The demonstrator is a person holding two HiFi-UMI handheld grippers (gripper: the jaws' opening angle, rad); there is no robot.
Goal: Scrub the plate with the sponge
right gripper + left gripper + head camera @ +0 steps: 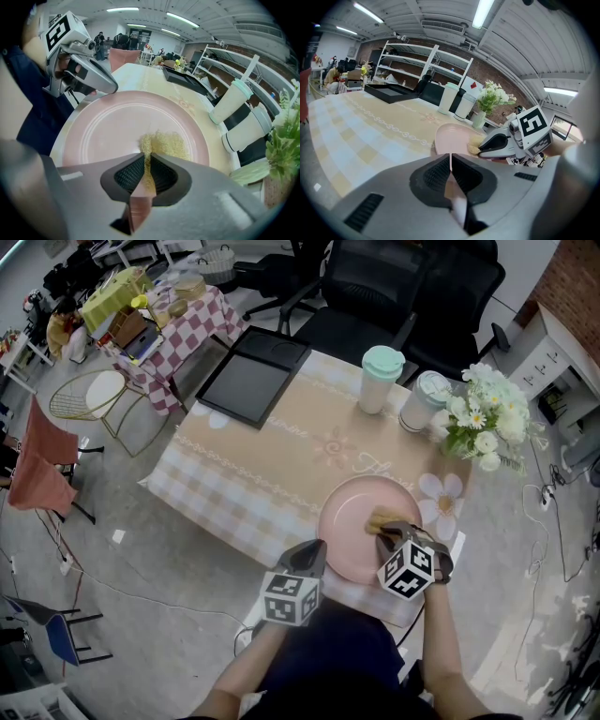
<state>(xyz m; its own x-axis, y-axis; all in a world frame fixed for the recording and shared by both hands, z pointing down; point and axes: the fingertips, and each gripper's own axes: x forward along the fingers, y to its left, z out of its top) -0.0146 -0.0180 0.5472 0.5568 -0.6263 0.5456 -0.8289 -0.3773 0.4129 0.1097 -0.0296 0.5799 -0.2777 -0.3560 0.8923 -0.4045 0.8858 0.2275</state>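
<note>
Right gripper (147, 165): jaws closed tight on the yellow sponge (165, 143), which is pressed flat on the right half of the pink plate (345, 532). Left gripper (450, 165): jaws nearly together, pinching the plate's near-left rim, a thin pink edge between the pads. The plate lies on the checked table (246, 486) at the near edge.

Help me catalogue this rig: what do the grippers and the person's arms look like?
Both the left gripper and right gripper have smooth light-grey shells with black ribbed pads. Each carries a white cube printed with black square markers. No cables show on them. The person wears dark navy clothing; the forearms are unsleeved.
</note>
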